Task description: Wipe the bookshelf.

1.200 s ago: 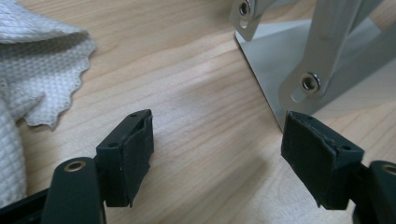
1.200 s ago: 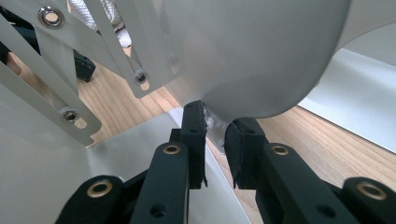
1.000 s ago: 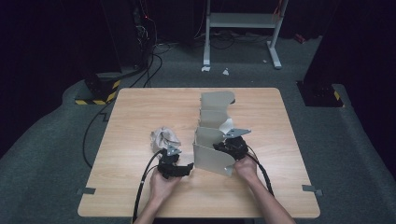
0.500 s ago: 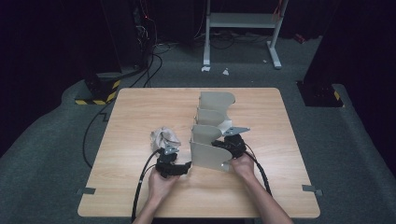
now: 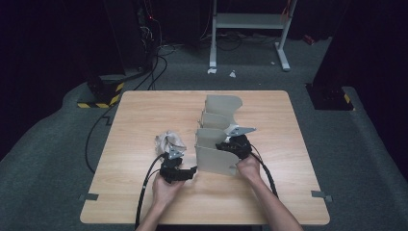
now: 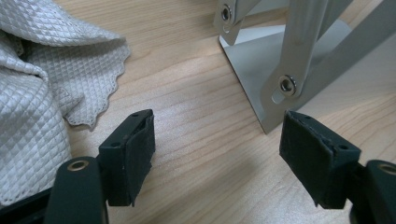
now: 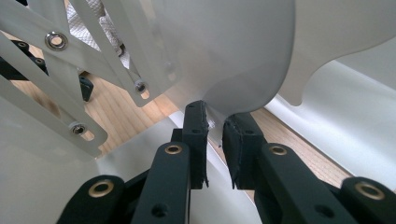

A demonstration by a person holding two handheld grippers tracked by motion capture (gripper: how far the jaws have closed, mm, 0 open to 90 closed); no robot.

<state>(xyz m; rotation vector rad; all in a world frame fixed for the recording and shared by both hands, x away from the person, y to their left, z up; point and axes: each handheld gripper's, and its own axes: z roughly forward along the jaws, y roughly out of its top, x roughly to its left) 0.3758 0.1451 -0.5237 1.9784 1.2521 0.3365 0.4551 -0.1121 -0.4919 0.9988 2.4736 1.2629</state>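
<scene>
An expanding file rack (image 5: 219,139) of thin, smooth, pale grey sheet stands upright near the middle of a wooden table (image 5: 144,115). Its curved, rounded-top dividers (image 7: 233,46) sit one behind another, joined along the side by flat crossing metal strips (image 6: 299,51) fastened with round rivets. The right gripper (image 7: 215,128), seen at the rack's near right corner in the high view (image 5: 234,144), has its two black padded jaws nearly together, pinching the lower edge of one divider between the pads. The left gripper (image 6: 217,154) rests low over the table just left of the rack's near end, also seen from above (image 5: 177,171); its jaws stand wide apart with nothing but bare wood between them, and the rack's base corner lies just beyond the right-hand jaw.

A crumpled white cloth (image 6: 42,88), woven in a small diamond pattern with a scalloped edge, lies on the table just beside the left gripper, apart from the rack. A black cable (image 5: 144,187) trails from that gripper towards the table's near edge.

The tabletop is light wood with a fine straight grain. Around it lies dark grey carpet (image 5: 351,159); a white metal stand (image 5: 250,21) and a yellow-and-black striped block (image 5: 103,98) sit on the floor beyond, against a dark background.
</scene>
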